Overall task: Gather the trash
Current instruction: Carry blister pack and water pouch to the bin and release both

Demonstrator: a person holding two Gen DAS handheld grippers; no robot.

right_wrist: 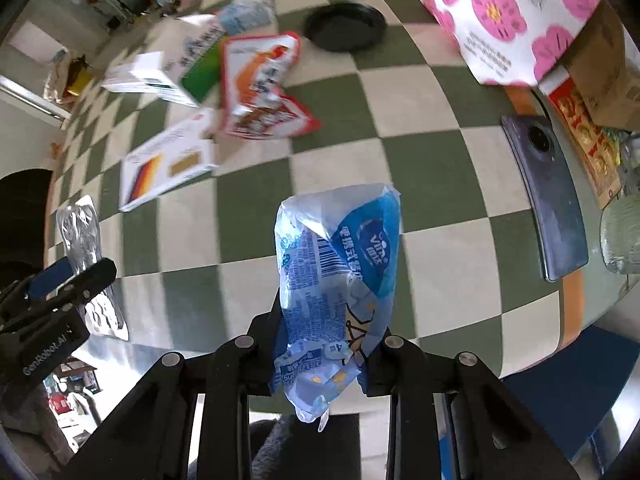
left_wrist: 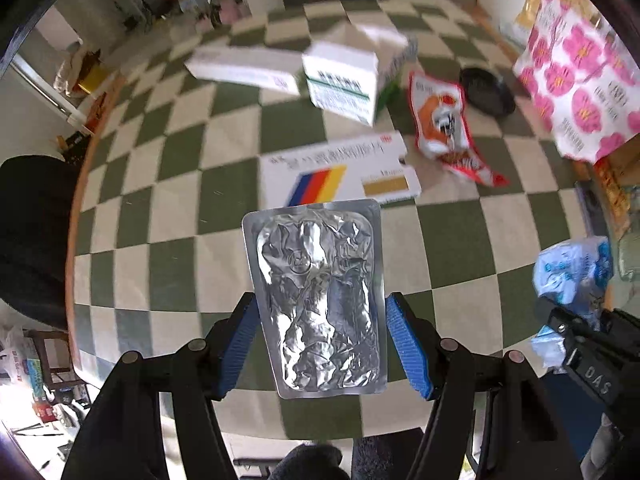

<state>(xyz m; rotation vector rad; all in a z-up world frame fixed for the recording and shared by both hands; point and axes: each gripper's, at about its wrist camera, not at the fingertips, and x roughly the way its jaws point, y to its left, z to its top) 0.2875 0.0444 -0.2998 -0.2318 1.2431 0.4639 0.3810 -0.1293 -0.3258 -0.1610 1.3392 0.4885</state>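
Note:
A crumpled silver foil blister pack [left_wrist: 316, 288] hangs above the green-and-cream checked tablecloth [left_wrist: 160, 240], with my left gripper [left_wrist: 322, 300] shut on its long edges between the blue pads [left_wrist: 404, 344]. The right wrist view shows the same pack [right_wrist: 78, 232] and left gripper [right_wrist: 76, 276] at the far left. My right gripper [right_wrist: 328, 320] is shut on a blue-and-white plastic wrapper [right_wrist: 340, 248] that sticks up past its fingers. In the left wrist view that wrapper [left_wrist: 572, 272] and the right gripper [left_wrist: 580, 332] are at the right edge.
On the cloth lie a flat white box with coloured stripes [left_wrist: 340, 180], a white-and-green carton [left_wrist: 344, 80], a long white box [left_wrist: 244, 66], a red snack bag [left_wrist: 444, 124] and a black dish [left_wrist: 486, 92]. A pink-flowered bag [left_wrist: 580, 80] stands at the right. A dark phone [right_wrist: 548, 200] lies near the right table edge.

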